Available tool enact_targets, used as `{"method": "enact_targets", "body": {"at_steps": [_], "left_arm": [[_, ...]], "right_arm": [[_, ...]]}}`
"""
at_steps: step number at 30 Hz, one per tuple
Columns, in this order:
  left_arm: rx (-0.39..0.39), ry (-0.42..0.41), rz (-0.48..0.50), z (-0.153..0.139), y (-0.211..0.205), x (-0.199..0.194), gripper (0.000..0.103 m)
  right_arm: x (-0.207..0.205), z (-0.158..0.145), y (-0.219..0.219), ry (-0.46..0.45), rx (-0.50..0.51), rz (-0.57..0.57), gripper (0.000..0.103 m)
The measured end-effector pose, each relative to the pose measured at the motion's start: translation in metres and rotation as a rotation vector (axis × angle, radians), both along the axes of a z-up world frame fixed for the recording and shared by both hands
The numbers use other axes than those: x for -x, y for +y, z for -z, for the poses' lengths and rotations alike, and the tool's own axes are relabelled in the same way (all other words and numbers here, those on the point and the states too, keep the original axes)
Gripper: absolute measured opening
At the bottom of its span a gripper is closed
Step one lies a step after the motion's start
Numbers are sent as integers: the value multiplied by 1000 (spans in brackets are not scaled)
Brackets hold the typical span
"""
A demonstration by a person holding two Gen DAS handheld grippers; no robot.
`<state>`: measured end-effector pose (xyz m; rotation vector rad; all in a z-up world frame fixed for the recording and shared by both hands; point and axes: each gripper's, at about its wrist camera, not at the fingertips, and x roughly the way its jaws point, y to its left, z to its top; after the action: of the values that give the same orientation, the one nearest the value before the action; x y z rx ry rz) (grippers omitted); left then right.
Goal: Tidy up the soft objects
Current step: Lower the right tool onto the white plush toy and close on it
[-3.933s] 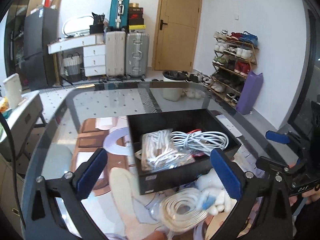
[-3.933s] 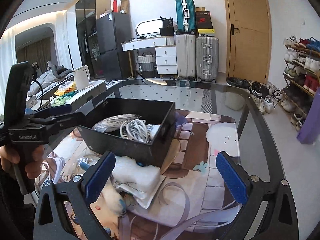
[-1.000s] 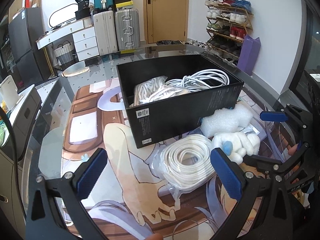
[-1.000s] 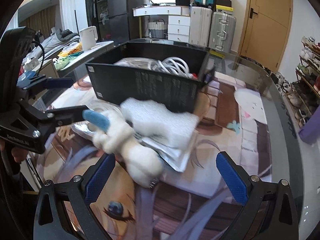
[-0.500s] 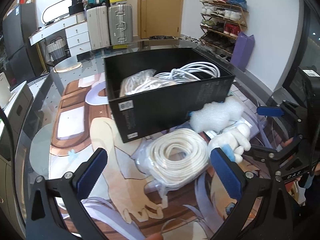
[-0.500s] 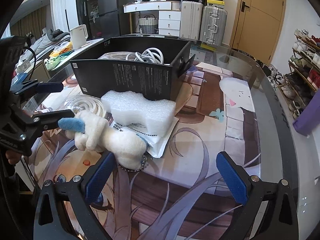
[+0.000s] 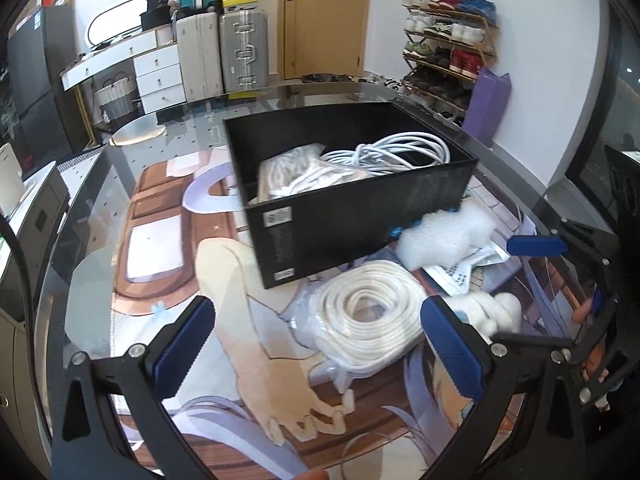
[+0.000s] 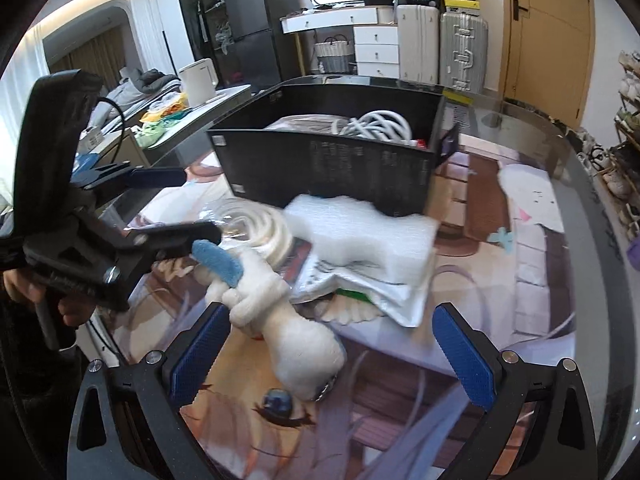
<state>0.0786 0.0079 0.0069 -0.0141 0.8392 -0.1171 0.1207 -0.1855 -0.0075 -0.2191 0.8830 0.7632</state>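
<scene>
Both hand-held grippers were held apart and empty: the left hand-held gripper (image 7: 316, 344) over the bagged white rope coil (image 7: 368, 316), the right hand-held gripper (image 8: 328, 344) around the plush toy (image 8: 280, 308) on the table (image 8: 520, 272), beside the black box (image 8: 328, 160). A shallow pinch could be expected to let the rounded plush slip.

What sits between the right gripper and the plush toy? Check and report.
Nothing visible does. The right gripper is open, and the plush toy lies on the mat right at its left finger, partly inside the gap. The foam block and the rope coil lie beyond the toy, not before it.
</scene>
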Motion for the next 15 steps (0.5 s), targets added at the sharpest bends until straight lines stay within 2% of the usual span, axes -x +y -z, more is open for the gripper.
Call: {"method": "enact_targets", "body": {"at_steps": [6,13,15], "left_arm": [[-6,5,1,2,0,-1,103],[-7,14,23,5,-6,0,103],[-13,17,37,6,-9,1,103]], "right_arm": [[4,2,3,15,3,-18,102],[0,6,-7,-21,123,-7,102],[-3,5,-13,-27,131,0,102]]}}
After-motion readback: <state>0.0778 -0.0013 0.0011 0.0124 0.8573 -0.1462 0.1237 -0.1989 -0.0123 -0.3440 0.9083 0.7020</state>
